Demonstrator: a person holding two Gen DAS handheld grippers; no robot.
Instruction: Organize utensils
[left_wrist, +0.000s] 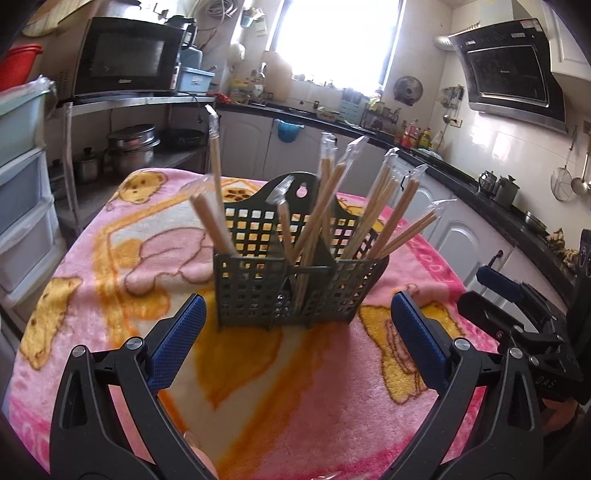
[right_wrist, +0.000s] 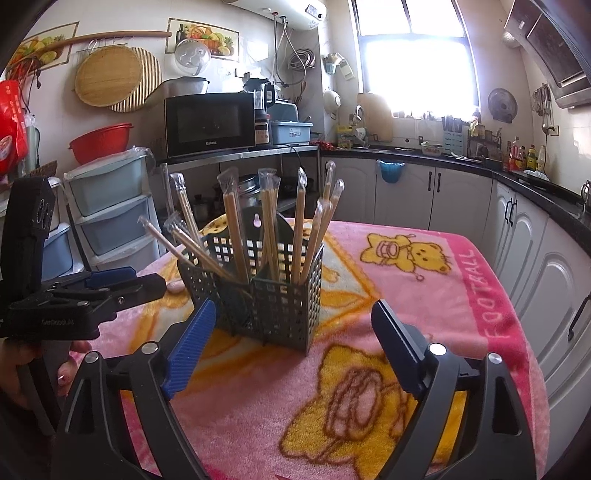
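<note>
A dark green slotted utensil caddy stands upright on the pink blanket-covered table; it also shows in the right wrist view. Several wrapped chopstick pairs stand in its compartments, leaning outward; they also show in the right wrist view. My left gripper is open and empty, just in front of the caddy. My right gripper is open and empty, close to the caddy's near corner. The right gripper shows at the right edge of the left wrist view, and the left gripper shows at the left of the right wrist view.
The table is ringed by kitchen cabinets on the right, a steel shelf with a microwave behind, and plastic drawers on the left. Pots sit on the lower shelf.
</note>
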